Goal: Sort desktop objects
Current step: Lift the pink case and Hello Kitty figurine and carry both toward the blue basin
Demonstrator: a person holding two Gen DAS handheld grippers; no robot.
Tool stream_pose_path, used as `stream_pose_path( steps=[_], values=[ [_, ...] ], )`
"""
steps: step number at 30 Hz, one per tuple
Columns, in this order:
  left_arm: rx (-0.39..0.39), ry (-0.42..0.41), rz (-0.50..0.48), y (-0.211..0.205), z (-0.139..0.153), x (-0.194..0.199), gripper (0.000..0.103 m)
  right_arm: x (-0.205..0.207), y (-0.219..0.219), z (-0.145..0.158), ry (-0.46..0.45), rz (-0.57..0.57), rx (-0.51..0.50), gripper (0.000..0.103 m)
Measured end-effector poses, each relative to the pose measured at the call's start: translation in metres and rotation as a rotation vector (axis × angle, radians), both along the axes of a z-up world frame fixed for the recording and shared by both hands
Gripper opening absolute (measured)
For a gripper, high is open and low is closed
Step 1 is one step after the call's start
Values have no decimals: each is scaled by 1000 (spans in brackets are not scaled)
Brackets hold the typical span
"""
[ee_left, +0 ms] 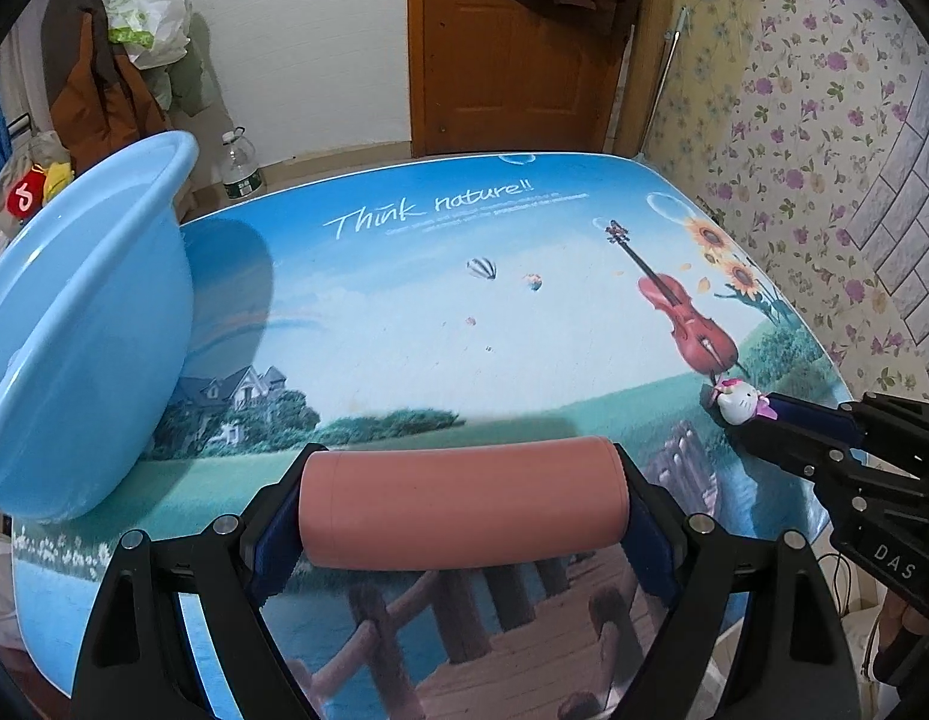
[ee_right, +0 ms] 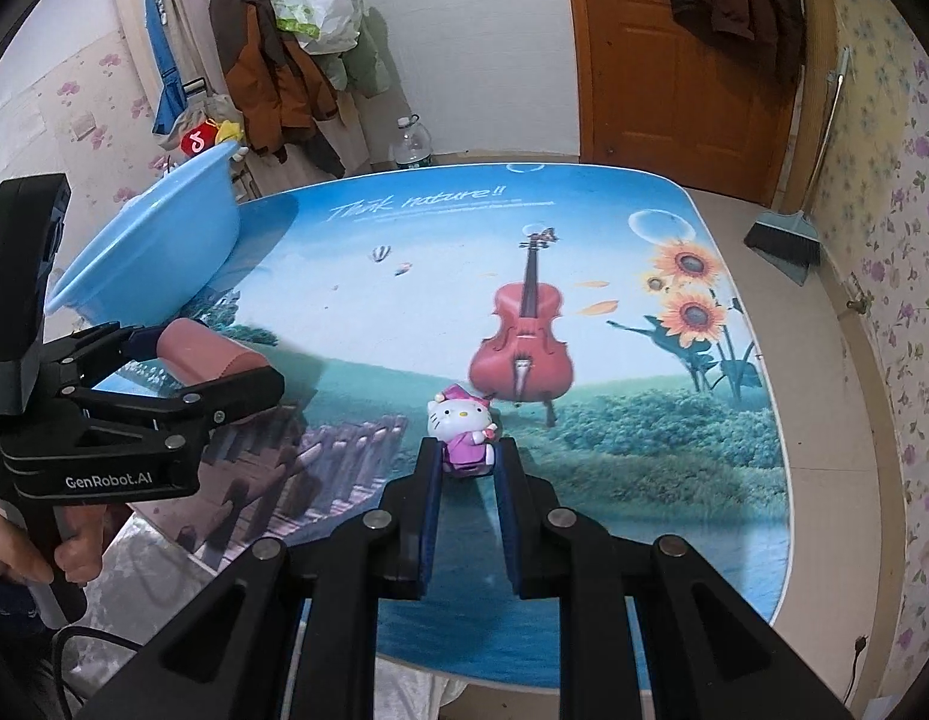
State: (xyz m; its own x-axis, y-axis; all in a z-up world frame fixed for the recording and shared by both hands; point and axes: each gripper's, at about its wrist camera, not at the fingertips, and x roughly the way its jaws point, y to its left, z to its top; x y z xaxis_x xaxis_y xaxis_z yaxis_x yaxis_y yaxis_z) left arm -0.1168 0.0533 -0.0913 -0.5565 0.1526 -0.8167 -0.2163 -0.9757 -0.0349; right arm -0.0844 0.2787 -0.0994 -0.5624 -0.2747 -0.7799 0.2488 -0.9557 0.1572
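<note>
My left gripper [ee_left: 464, 510] is shut on a pink cylinder [ee_left: 464, 504], gripping it end to end so it lies crosswise above the printed table [ee_left: 404, 312]. From the right wrist view the same pink cylinder [ee_right: 206, 354] shows in the left gripper [ee_right: 224, 372] at the left. My right gripper [ee_right: 469, 450] is shut on a small white cat figurine in a purple dress [ee_right: 464, 426], pinched at its lower body. In the left wrist view that figurine [ee_left: 737, 402] sticks out of the right gripper [ee_left: 764, 420] at the right edge. A light blue basin [ee_left: 86, 324] stands tilted at the table's left.
The light blue basin [ee_right: 158, 240] leans at the table's far left corner. A water bottle [ee_right: 413, 144], hanging coats [ee_right: 272, 60] and a wooden door [ee_right: 674, 60] lie beyond the table. A broom [ee_right: 788, 240] leans by the flowered wall on the right. A hand [ee_right: 20, 546] holds the left gripper's handle.
</note>
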Motion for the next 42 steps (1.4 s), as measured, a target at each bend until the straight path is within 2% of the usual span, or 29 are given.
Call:
stream_pose_path(
  steps=[15, 21, 42],
  values=[
    [15, -1, 1, -8, -1, 14, 88, 3, -11, -4, -7, 10, 37, 19],
    [19, -8, 6, -11, -4, 12, 88, -2, -15, -4, -6, 13, 45, 27],
    [32, -18, 9, -16, -7, 8, 88, -17, -28, -7, 21, 42, 73, 26]
  ],
)
